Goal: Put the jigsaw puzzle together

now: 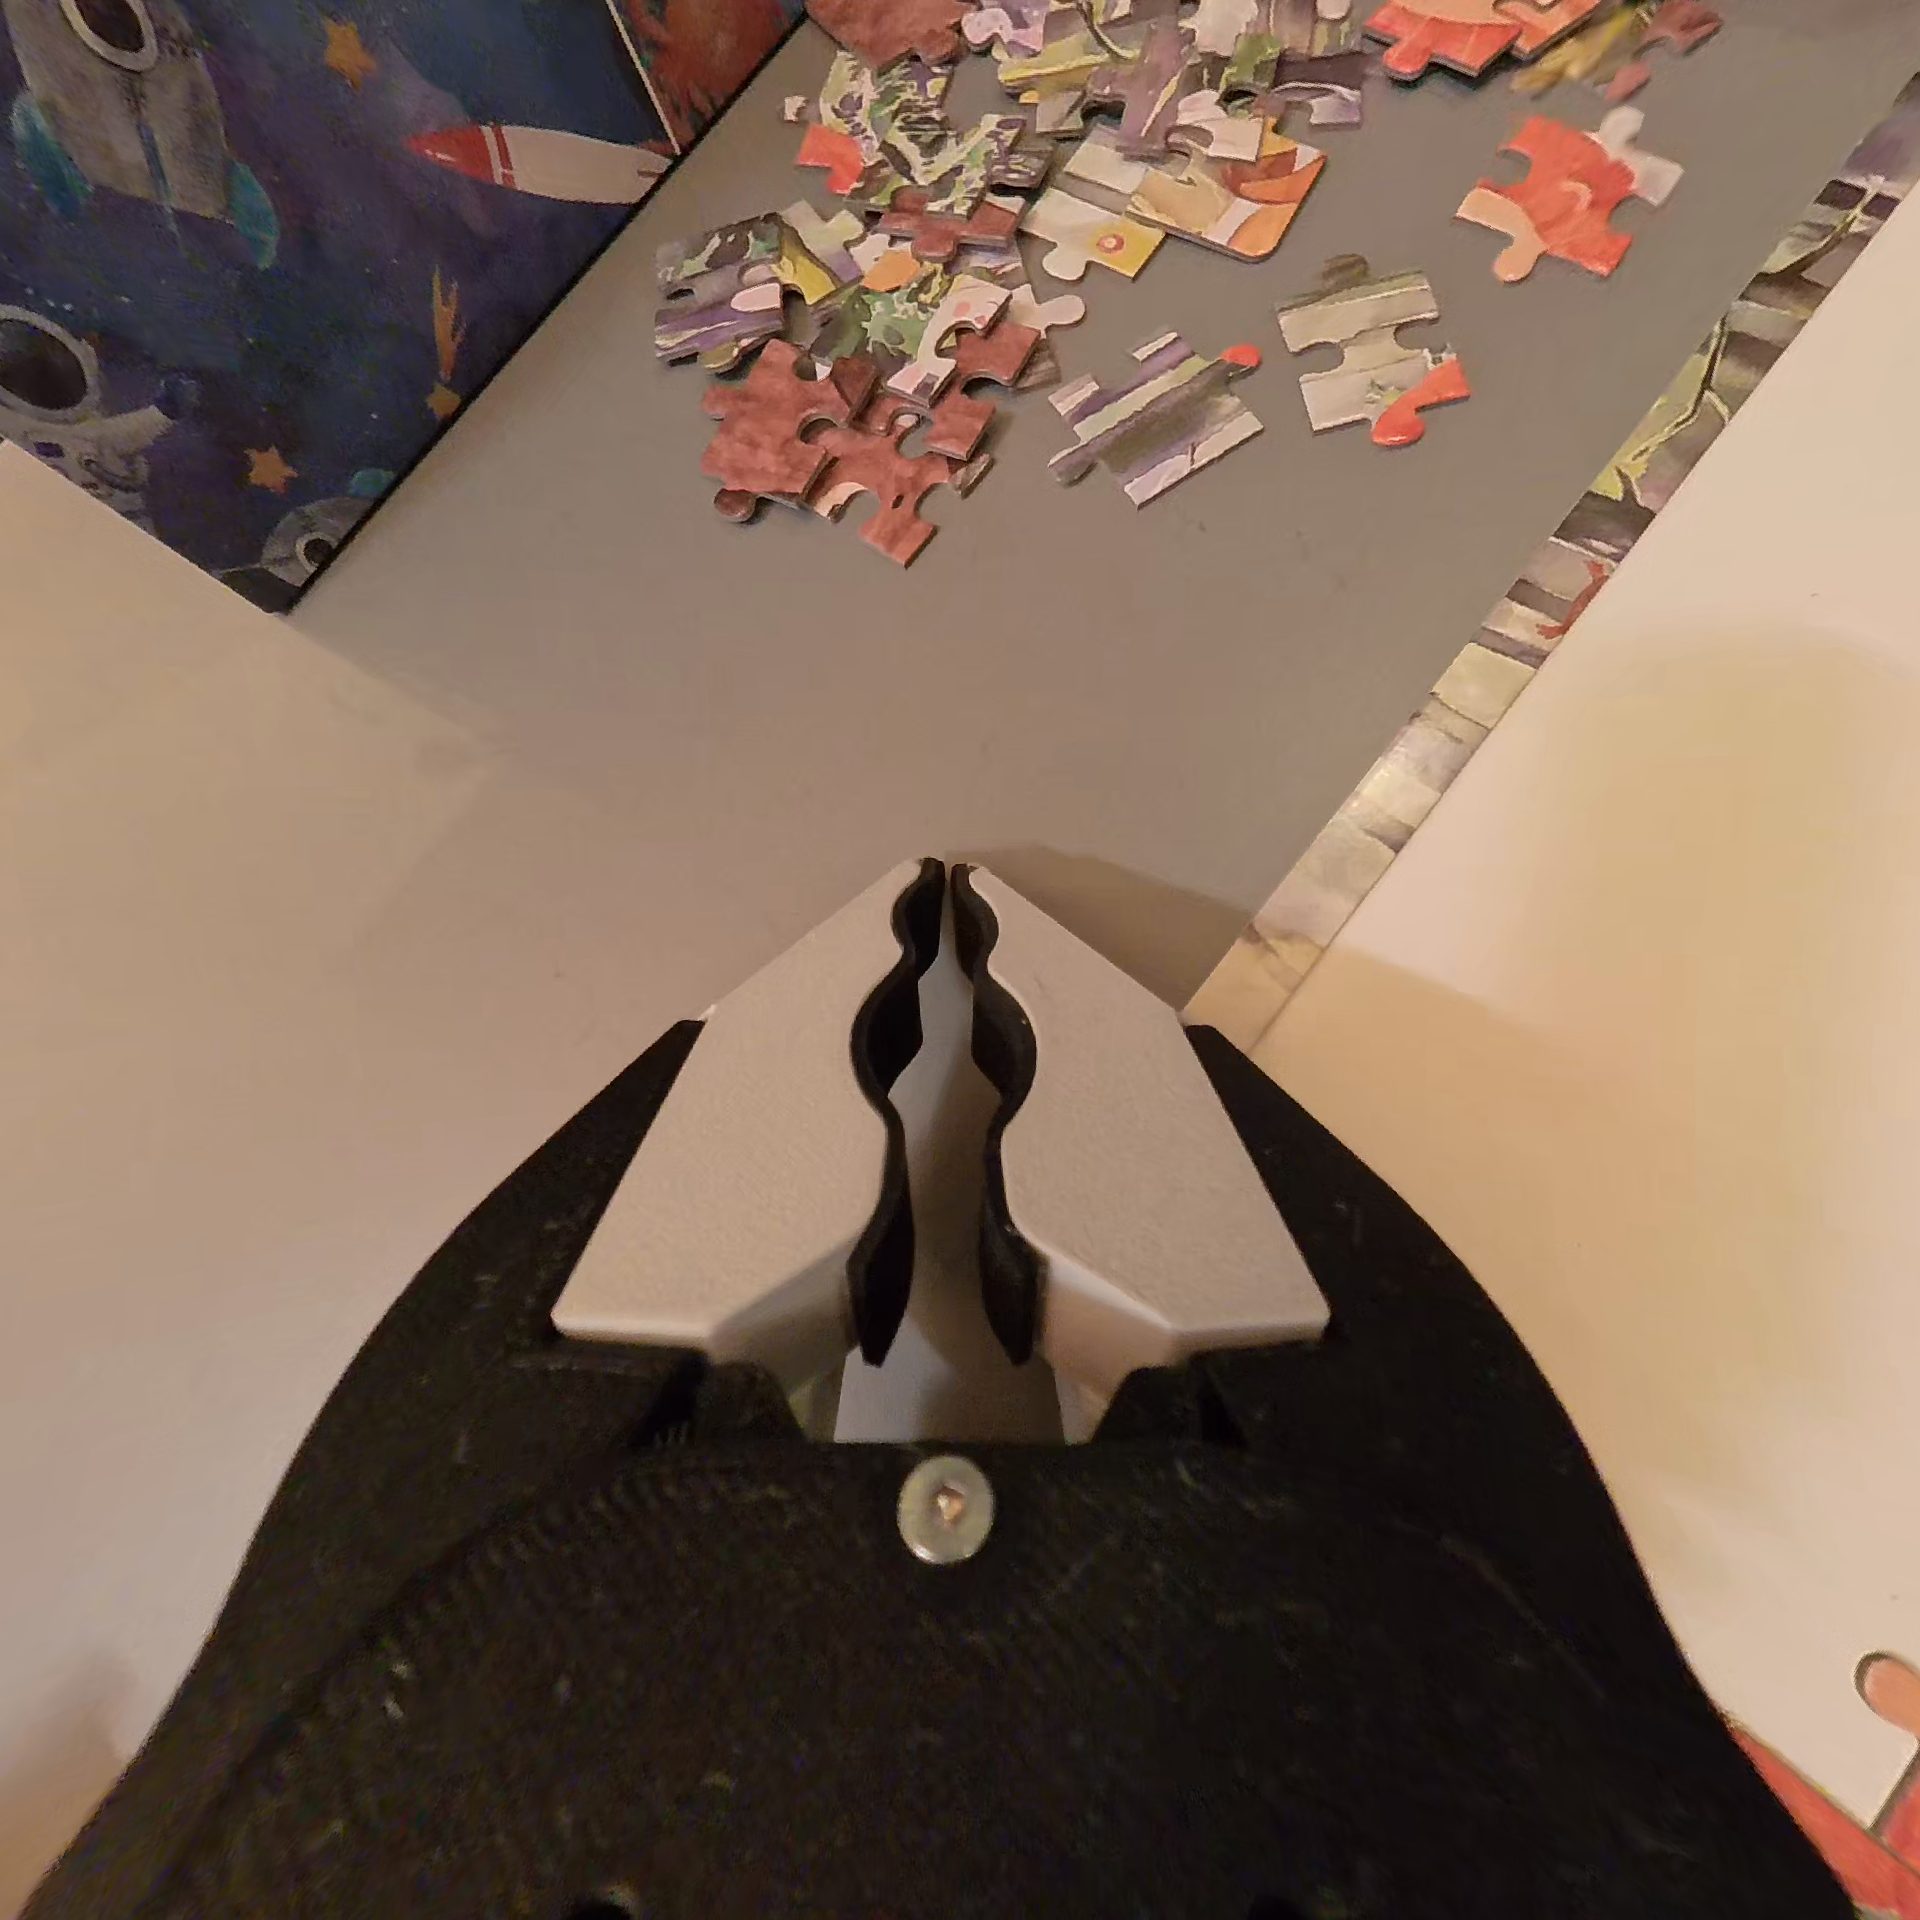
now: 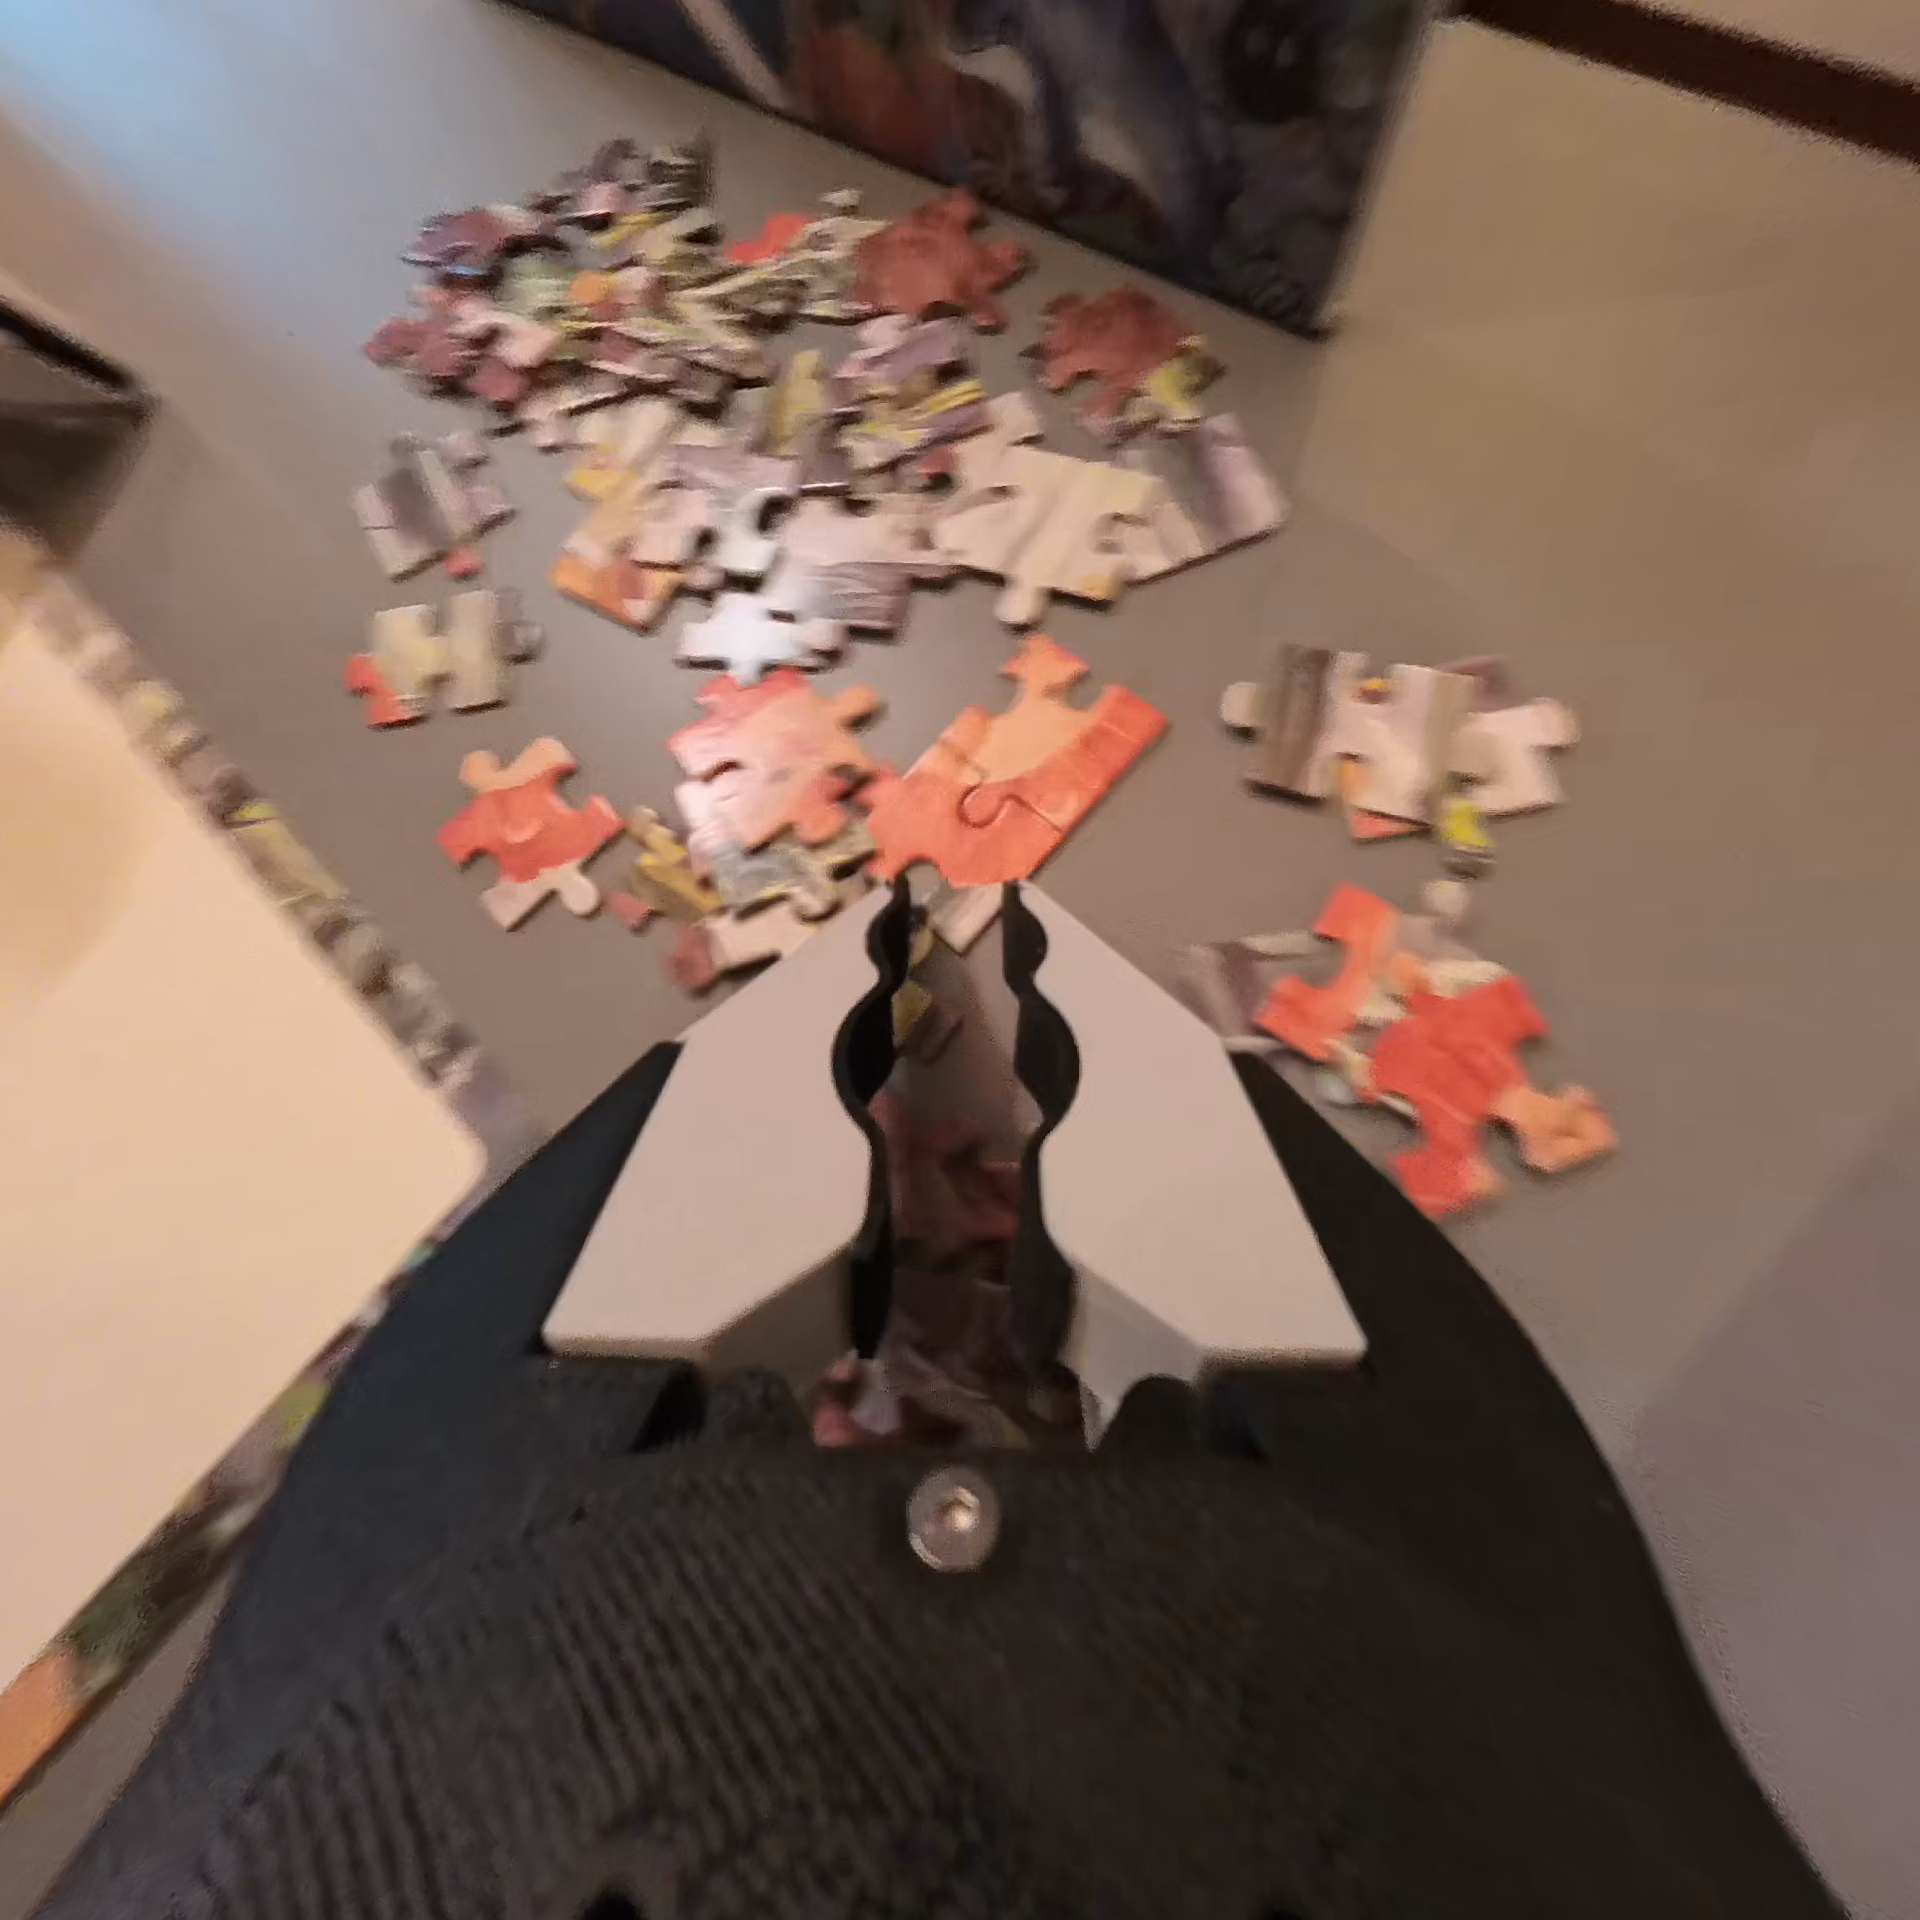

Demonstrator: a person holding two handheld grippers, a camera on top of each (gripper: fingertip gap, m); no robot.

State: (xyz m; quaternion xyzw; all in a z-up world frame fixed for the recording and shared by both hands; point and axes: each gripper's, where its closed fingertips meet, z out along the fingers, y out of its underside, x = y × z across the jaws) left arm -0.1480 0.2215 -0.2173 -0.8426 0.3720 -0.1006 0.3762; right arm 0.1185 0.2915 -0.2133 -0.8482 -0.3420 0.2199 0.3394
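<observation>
Loose jigsaw pieces (image 1: 997, 239) lie heaped on the grey table at the top of the left wrist view. The puzzle tray (image 1: 1621, 831), with a white inside and a picture border, lies to the right. My left gripper (image 1: 940, 864) is shut and empty over bare table, well short of the pile. In the blurred right wrist view, my right gripper (image 2: 958, 888) stands a narrow gap open over the pieces. Two joined orange pieces (image 2: 1013, 790) lie just beyond its tips. Maroon pieces (image 2: 945, 1174) show through the gap. The tray (image 2: 208, 987) is at its left.
A picture box with rockets and stars (image 1: 260, 239) stands at the far left and also shows in the right wrist view (image 2: 1091, 125). A white sheet (image 1: 208, 883) lies left of my left gripper. Single orange pieces (image 2: 1444, 1049) lie to the right. My right fingertips sit around 30 cm from my left ones.
</observation>
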